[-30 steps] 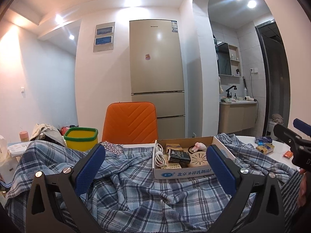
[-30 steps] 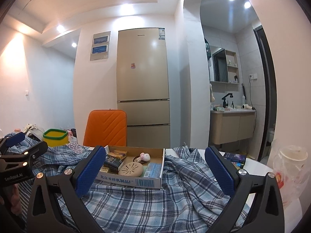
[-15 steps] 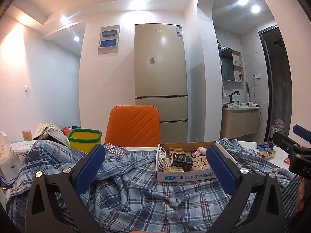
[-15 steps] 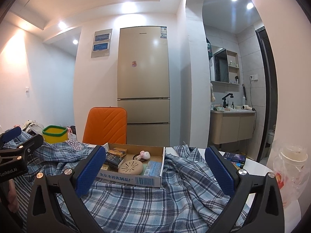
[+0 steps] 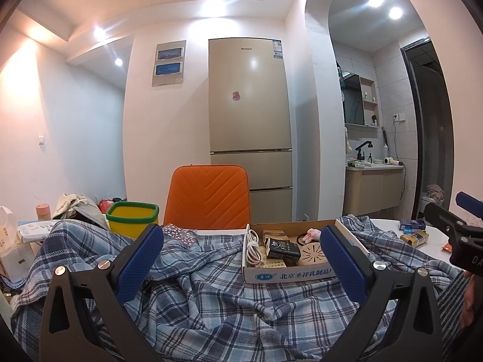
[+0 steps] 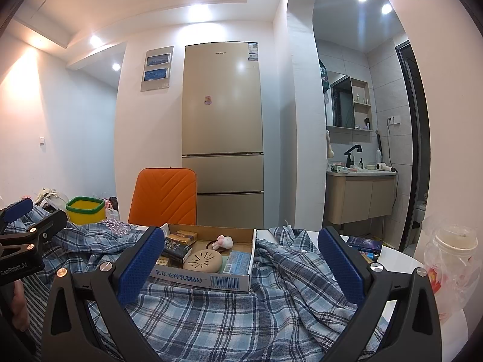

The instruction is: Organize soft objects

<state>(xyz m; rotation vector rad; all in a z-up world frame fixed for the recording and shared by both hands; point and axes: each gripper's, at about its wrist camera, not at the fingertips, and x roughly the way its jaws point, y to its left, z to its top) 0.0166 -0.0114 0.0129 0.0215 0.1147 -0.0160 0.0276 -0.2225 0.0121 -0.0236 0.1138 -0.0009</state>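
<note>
A blue plaid shirt point(image 5: 217, 295) lies crumpled across the white table; it also shows in the right wrist view point(image 6: 211, 316). A shallow cardboard box point(image 5: 289, 274) with small items and a pink plush toy point(image 5: 312, 234) sits on the shirt; the box point(image 6: 211, 280) and toy point(image 6: 225, 242) also show in the right wrist view. My left gripper point(image 5: 241, 259) is open and empty above the shirt, in front of the box. My right gripper point(image 6: 241, 259) is open and empty above the shirt, in front of the box.
An orange chair point(image 5: 208, 199) stands behind the table. A yellow bin with a green rim point(image 5: 132, 218) stands at the back left. Small packets point(image 5: 415, 235) lie on the bare table at the right. A bagged cup point(image 6: 452, 259) stands at the right edge.
Both cameras have tilted or risen slightly, so the table contents sit lower in view. Both grippers stay open and empty. Nothing on the table has moved.
</note>
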